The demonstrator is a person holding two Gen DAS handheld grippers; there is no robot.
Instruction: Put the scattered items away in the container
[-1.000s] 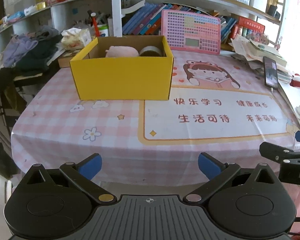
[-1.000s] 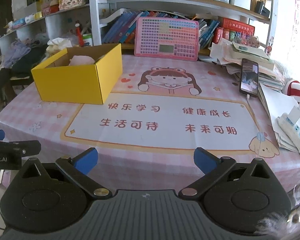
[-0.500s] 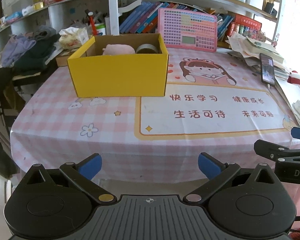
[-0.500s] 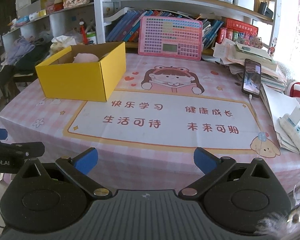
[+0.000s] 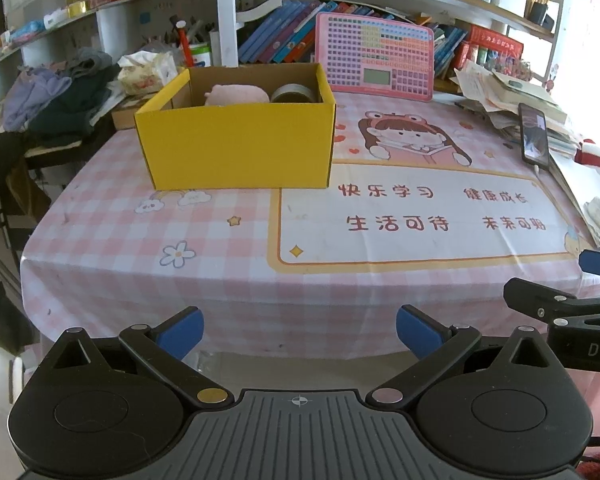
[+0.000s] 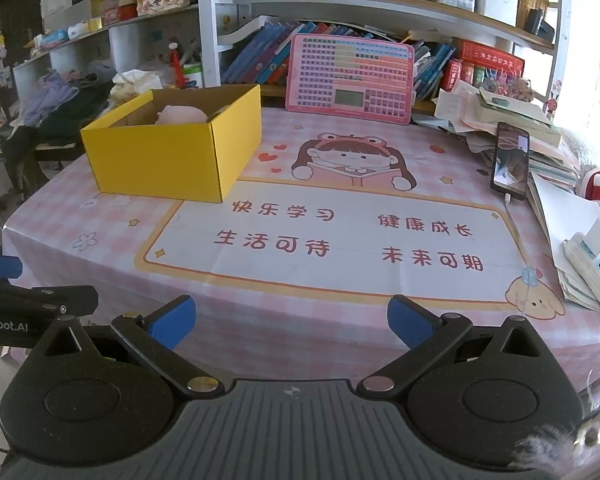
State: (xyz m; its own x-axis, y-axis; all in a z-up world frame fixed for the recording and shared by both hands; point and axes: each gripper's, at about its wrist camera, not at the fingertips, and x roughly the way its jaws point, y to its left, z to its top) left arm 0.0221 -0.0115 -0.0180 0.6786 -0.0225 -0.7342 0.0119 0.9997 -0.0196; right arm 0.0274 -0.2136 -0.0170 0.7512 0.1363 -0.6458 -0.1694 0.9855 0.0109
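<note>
Pictured: pink checked table (image 5: 204,240), its cloth bare in front of a yellow box (image 5: 236,148) standing toward the far left. Inside the box, a pink plush toy (image 5: 236,94) beside a grey tape roll (image 5: 294,94). Held off the near edge, left gripper (image 5: 300,330) and right gripper (image 6: 292,316), both spread wide, gripping nothing.

Bare tablecloth (image 5: 228,248) fronts the yellow box (image 5: 236,148); paper stacks (image 6: 540,148) crowd the right.
</note>
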